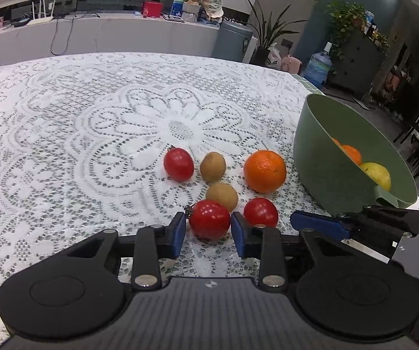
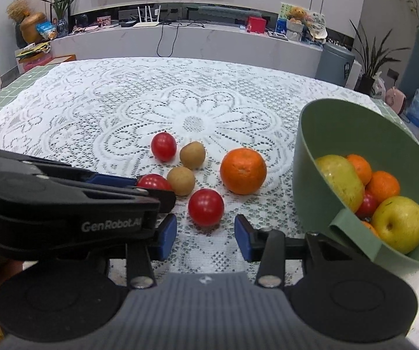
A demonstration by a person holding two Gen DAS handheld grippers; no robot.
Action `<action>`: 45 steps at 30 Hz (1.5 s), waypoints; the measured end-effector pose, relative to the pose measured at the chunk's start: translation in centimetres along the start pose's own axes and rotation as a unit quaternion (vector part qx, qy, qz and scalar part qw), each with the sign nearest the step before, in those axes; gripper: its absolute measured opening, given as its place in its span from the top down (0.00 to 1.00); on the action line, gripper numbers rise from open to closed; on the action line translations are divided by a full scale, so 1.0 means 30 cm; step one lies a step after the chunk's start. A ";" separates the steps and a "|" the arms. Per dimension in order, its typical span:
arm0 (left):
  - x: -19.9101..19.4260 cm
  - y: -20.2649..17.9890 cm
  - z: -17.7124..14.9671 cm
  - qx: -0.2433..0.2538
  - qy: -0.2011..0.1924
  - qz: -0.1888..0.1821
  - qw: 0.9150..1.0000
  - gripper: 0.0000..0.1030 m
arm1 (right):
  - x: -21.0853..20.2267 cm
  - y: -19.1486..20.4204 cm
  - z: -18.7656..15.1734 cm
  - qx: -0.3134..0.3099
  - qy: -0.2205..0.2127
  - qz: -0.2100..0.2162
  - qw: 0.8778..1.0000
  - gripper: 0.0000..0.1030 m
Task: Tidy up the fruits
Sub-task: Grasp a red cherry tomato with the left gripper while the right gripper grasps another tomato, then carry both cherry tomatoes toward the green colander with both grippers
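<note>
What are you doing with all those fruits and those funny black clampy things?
A person is sorting fruit with a clamp tool in each hand. The left gripper has its blue pads around a red tomato at the near edge of the pile, apparently squeezing it. The right gripper is open, just short of another red tomato, not touching it. An orange, two small brown fruits and one more tomato wait on the lace tablecloth. The green bowl on the right already holds several.
</note>
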State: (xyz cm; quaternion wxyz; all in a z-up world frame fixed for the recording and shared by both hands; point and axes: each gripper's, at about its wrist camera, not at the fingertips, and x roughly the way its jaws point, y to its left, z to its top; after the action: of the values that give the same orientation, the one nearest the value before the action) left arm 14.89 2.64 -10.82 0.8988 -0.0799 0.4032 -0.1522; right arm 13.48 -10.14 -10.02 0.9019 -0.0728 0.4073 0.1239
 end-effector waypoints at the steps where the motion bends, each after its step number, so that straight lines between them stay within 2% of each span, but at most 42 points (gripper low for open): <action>1: -0.003 0.002 0.002 -0.001 -0.002 0.001 1.000 0.64 | 0.001 -0.001 0.001 0.002 -0.001 0.000 1.000 0.60; 14: -0.062 0.080 0.026 -0.067 -0.023 0.022 0.997 0.64 | 0.037 -0.027 0.020 0.045 -0.006 0.029 0.999 0.60; 22: -0.059 0.071 0.024 -0.057 -0.021 0.027 0.998 0.64 | 0.078 -0.040 0.026 0.071 0.003 0.029 0.997 0.70; 27: -0.053 0.062 0.023 -0.048 -0.020 0.027 0.998 0.64 | 0.076 -0.039 0.027 0.066 0.001 0.025 0.998 0.74; 39: -0.066 0.064 0.008 -0.044 -0.026 0.040 0.998 0.64 | 0.036 -0.019 0.023 0.048 -0.016 0.025 0.998 0.75; 45: -0.127 0.062 -0.015 -0.048 -0.043 0.030 0.997 0.64 | -0.023 -0.008 0.018 0.038 -0.034 0.028 0.998 0.75</action>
State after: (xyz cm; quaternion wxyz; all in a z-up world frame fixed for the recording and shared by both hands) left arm 12.55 5.67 -8.95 0.9148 -0.1171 0.3729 -0.1018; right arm 13.50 -10.35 -9.14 0.9135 -0.0228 0.3828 0.1361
